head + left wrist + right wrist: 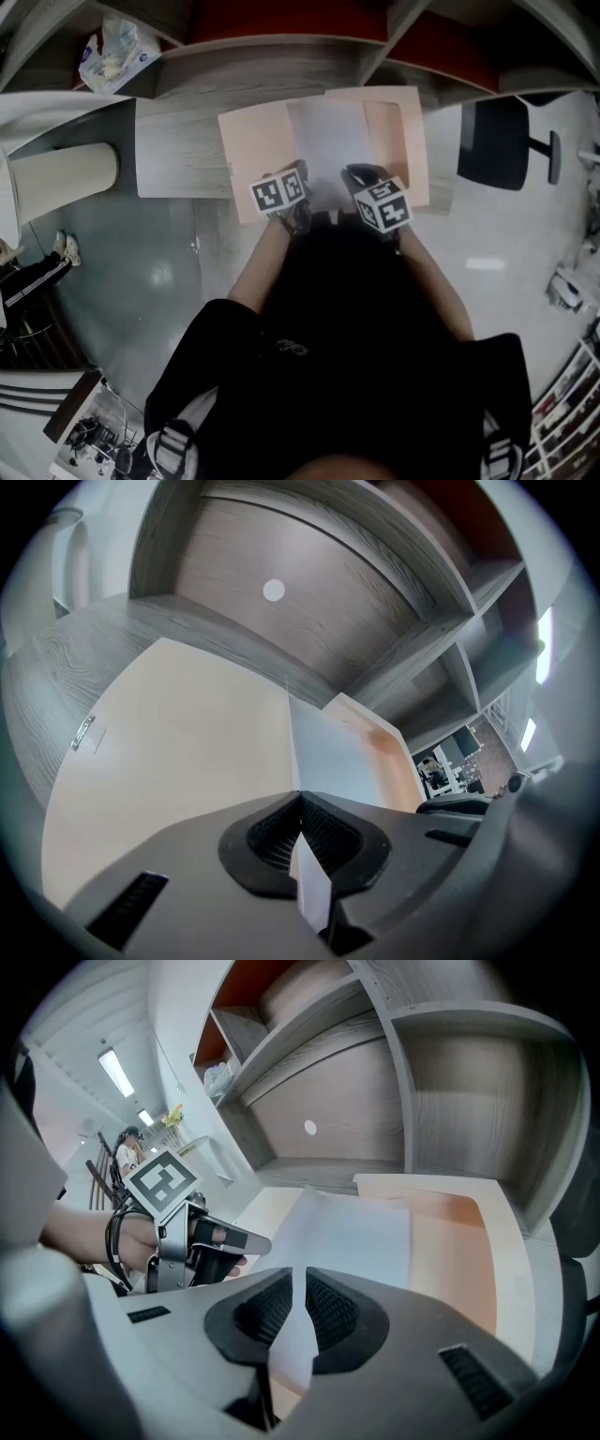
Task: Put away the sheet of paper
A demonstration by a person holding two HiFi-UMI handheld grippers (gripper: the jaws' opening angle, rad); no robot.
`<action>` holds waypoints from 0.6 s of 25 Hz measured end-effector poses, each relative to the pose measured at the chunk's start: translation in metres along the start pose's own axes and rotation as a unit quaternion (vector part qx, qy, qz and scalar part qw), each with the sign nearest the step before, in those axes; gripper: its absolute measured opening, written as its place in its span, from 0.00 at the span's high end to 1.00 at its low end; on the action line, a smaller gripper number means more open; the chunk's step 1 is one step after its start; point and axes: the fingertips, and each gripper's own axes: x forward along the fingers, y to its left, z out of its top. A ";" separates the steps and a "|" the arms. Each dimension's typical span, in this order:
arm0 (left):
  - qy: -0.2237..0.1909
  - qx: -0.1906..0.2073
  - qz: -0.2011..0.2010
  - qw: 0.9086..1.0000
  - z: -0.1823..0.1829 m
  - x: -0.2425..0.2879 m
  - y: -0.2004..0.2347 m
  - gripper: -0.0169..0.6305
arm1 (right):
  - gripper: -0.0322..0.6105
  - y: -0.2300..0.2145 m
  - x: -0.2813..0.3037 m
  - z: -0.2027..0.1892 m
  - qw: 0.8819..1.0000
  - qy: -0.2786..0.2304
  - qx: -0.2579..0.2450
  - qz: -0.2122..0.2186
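Note:
A white sheet of paper [325, 141] lies over the middle of an open peach folder [258, 150] on the grey wooden desk. My left gripper [295, 202] is shut on the sheet's near edge, and the paper [314, 883] runs between its pads. My right gripper [361, 187] is shut on the same near edge a little to the right; the sheet [352, 1237] passes between its pads. The folder's right flap [469, 1232] shows beside the sheet. In the right gripper view the left gripper [230, 1241] and the hand holding it appear at the left.
Shelf compartments [281, 66] rise behind the desk, one with a plastic packet [112, 52]. A black office chair [497, 141] stands to the right of the desk. A white cylinder [66, 173] lies at the left. The desk edge [187, 192] runs just beyond the folder's near side.

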 end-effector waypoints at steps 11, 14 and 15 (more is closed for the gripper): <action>0.000 0.003 0.016 1.000 0.004 0.003 -0.006 0.91 | 0.86 -0.005 -0.003 0.001 1.000 -0.016 0.008 0.016; 0.001 0.009 0.021 1.000 0.004 0.003 -0.008 0.91 | 0.86 -0.008 -0.006 0.000 1.000 -0.020 0.012 0.017; 0.001 0.011 0.022 1.000 0.005 0.003 -0.009 0.91 | 0.86 -0.009 -0.006 -0.002 1.000 -0.021 0.015 0.017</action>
